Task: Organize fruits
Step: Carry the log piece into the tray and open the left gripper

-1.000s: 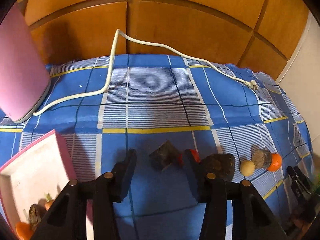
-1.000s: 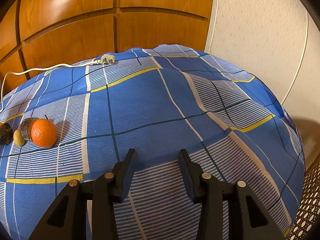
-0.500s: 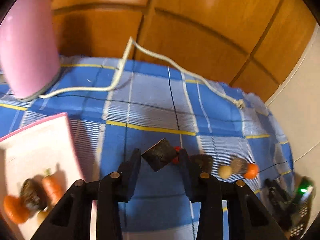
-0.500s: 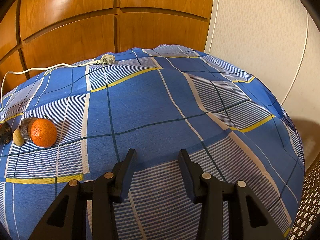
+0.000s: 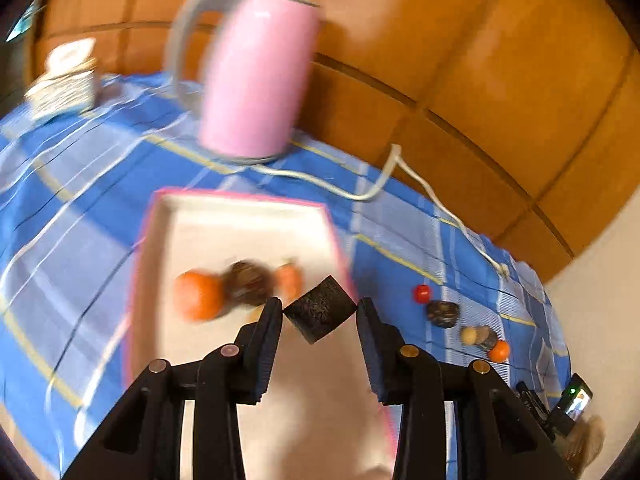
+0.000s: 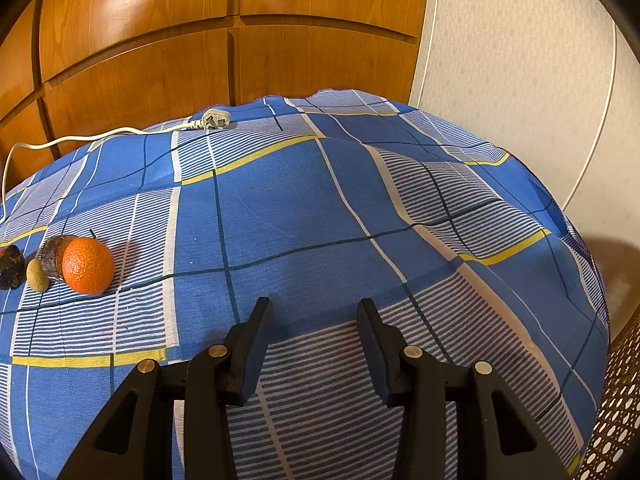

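My left gripper is shut on a dark, rough fruit piece, held in the air over the right side of the pink-rimmed white tray. In the tray lie an orange, a dark brown fruit and a small carrot-like piece. On the cloth to the right sit a small red fruit, a dark fruit, a pale round one and a small orange. My right gripper is open with nothing between its fingers, low over the blue checked cloth, with an orange to its left.
A pink kettle stands behind the tray, its white cord trailing right to a plug. A stack of white things sits at far left. Wooden panels and a pale wall close off the back. The table edge drops at right.
My left gripper closed on the dark fruit piece, lifted it off the cloth and swung left over the tray, rolling as it went. The right gripper has not moved.
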The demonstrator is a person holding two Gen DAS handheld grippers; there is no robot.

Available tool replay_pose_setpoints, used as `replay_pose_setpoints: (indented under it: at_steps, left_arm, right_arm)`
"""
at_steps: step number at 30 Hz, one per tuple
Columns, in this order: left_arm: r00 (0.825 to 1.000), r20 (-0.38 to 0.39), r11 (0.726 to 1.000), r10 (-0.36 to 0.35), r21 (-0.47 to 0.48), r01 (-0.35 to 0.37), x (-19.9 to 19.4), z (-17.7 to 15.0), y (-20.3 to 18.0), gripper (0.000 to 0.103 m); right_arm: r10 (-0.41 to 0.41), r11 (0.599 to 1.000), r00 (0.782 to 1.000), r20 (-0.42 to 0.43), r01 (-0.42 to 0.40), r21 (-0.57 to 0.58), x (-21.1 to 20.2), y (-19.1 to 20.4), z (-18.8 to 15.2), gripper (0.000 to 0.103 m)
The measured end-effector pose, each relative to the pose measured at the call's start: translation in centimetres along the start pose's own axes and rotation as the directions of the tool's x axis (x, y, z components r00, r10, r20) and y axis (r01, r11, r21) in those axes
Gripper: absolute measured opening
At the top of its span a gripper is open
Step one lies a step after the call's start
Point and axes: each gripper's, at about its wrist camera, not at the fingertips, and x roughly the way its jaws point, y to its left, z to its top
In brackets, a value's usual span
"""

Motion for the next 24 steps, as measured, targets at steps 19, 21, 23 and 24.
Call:
replay_pose_setpoints:
  at_steps: [19, 21, 23, 24]
  left_arm:
    - [0.982, -0.013, 0.979, 0.188, -0.077, -0.188, 1.3, -2.8, 5.4, 0.041]
    - [0.980, 0.006, 0.979, 0.198, -0.059, -0.197, 1.1, -3.1, 5.2, 0.048]
    - [0.976, 0.028, 0.975, 0.218, -0.044, -0.216, 0.8, -3.5, 4.9, 0.050]
    - [0.975, 0.030, 0.975, 0.221, -0.041, -0.220, 0.7, -3.6, 4.9, 0.050]
  right_arm:
    - [-0.006, 1.000, 1.000, 0.002, 0.006, -0.005, 0.0, 0.2, -0.1, 0.044]
    - [-0.006, 1.000, 1.000, 0.002, 0.006, -0.005, 0.0, 0.1, -0.1, 0.044]
    - [-0.008, 1.000, 1.000, 0.002, 0.008, -0.006, 0.0, 0.2, -0.1, 0.044]
    - [-0.008, 1.000, 1.000, 0.002, 0.008, -0.006, 0.0, 0.2, -0.2, 0.044]
